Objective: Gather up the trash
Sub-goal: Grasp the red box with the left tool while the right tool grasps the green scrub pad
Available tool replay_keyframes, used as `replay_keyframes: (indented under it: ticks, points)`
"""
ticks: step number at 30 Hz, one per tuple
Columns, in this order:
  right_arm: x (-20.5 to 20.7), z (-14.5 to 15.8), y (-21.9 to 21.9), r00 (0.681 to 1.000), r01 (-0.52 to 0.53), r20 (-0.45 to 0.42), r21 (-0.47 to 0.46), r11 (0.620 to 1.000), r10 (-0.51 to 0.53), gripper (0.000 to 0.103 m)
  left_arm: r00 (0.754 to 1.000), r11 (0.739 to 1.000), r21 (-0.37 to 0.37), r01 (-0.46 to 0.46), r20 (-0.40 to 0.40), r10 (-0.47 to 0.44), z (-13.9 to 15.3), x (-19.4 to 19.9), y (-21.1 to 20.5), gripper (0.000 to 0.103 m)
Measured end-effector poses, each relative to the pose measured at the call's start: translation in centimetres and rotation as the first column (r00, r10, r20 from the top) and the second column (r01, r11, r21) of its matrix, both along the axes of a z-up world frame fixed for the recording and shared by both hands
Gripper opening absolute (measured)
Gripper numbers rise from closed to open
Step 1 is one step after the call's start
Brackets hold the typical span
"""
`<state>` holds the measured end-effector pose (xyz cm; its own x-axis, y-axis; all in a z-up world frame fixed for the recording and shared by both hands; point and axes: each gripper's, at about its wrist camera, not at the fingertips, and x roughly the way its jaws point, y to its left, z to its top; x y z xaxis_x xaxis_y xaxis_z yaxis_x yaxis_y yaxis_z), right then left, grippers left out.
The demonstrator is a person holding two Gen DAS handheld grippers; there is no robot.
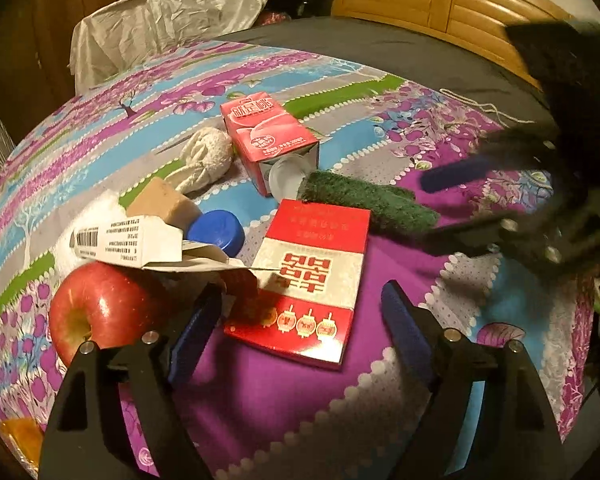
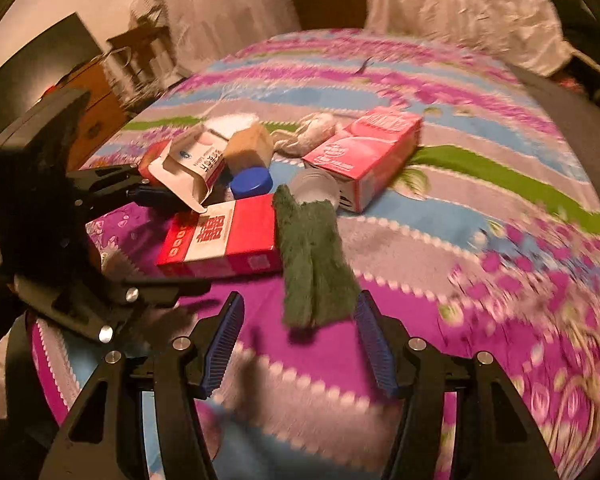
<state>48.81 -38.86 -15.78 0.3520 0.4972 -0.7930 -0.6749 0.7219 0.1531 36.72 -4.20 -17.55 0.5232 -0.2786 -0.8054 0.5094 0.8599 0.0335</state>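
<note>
Red box (image 1: pixel 304 280) w/ 囍 sign; white carton (image 1: pixel 128 240) w/ barcode, txt unreadable.

Two red boxes (image 1: pixel 305 280) (image 1: pixel 270 136), one white carton (image 1: pixel 128 240), one apple (image 1: pixel 100 312), one blue cap (image 1: pixel 217 232), one green scouring pad (image 1: pixel 370 202), one cloth ball (image 1: pixel 206 158), one brown block (image 1: pixel 166 204)

Left gripper (image 1: pixel 300 316): matte black angular arms with triangular cut-outs; silver round screw heads at the pivots; jaws faced with blue ribbed pads (image 1: pixel 400 320). Right gripper (image 2: pixel 300 320): same black frame, silver screws, blue ribbed pads (image 2: pixel 374 344); seen from the left wrist view, its body is blurred, with a small green light at the edge.
</note>
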Motion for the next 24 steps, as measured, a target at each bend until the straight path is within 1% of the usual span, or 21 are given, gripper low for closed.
replay_keyframes:
  ticks: [5, 7, 9, 11, 12, 13, 15, 17, 19, 20, 21, 22, 24]
  points:
    - [2.4, -0.8, 1.1, 0.997, -0.068, -0.036, -0.020, 0.998, 0.067, 0.060, 1.000, 1.000, 0.011, 0.011, 0.005, -0.011, -0.1, 0.0, -0.6, 0.078]
    - [3.2, -1.6, 1.6, 0.995, -0.091, -0.052, -0.025, 0.996, 0.090, 0.060, 1.000, 1.000, 0.022, 0.014, 0.008, -0.015, -0.2, 0.0, -0.7, 0.074]
    - [3.5, -2.2, 1.8, 0.994, -0.090, -0.060, -0.024, 0.996, 0.089, 0.059, 1.000, 1.000, 0.029, 0.011, 0.008, -0.012, -0.2, 0.1, -0.7, 0.070]
    - [3.6, -2.4, 1.6, 0.996, -0.074, -0.042, -0.008, 0.997, 0.074, 0.042, 1.000, 0.999, 0.034, 0.008, 0.007, -0.009, -0.2, 0.3, -0.8, 0.070]
    - [3.5, -2.3, 1.3, 0.998, -0.054, -0.033, 0.005, 0.999, 0.054, 0.027, 1.000, 0.999, 0.034, 0.009, 0.005, -0.010, -0.2, 0.4, -0.9, 0.070]
    - [3.3, -2.2, 0.9, 0.999, -0.036, -0.026, 0.021, 0.999, 0.037, 0.019, 1.000, 0.999, 0.034, 0.011, 0.003, -0.011, -0.2, 0.4, -1.0, 0.070]
    - [2.5, -1.8, -0.3, 1.000, 0.016, -0.005, 0.037, 0.999, -0.016, 0.016, 1.000, 0.999, 0.034, 0.008, 0.002, -0.008, -0.3, 0.5, -1.2, 0.070]
    - [1.6, -1.6, -1.5, 0.997, 0.072, 0.011, 0.028, 0.997, -0.072, 0.016, 1.000, 1.000, 0.030, 0.001, -0.001, -0.001, -0.4, 0.7, -1.4, 0.070]
    - [0.5, -1.6, -3.0, 0.990, 0.141, 0.014, 0.035, 0.989, -0.141, 0.016, 1.000, 1.000, 0.009, -0.007, -0.018, 0.007, -0.5, 0.9, -1.5, 0.070]
    - [-0.3, -1.5, -3.6, 0.986, 0.167, 0.017, 0.032, 0.985, -0.167, 0.016, 0.999, 1.000, -0.001, -0.013, -0.030, 0.013, -0.6, 1.0, -1.5, 0.068]
    - [-0.8, -1.5, -3.9, 0.985, 0.172, 0.017, 0.033, 0.985, -0.173, 0.016, 0.999, 1.000, -0.009, -0.018, -0.041, 0.018, -0.6, 1.1, -1.6, 0.065]
    - [-1.3, -1.5, -4.4, 0.984, 0.180, 0.012, 0.031, 0.983, -0.180, 0.016, 0.998, 1.000, -0.014, -0.018, -0.052, 0.017, -0.7, 1.0, -1.8, 0.065]
    - [-2.6, -1.6, -4.8, 0.984, 0.178, 0.002, 0.021, 0.984, -0.178, 0.016, 0.999, 1.000, -0.013, -0.005, -0.049, 0.004, -0.7, 0.7, -2.2, 0.064]
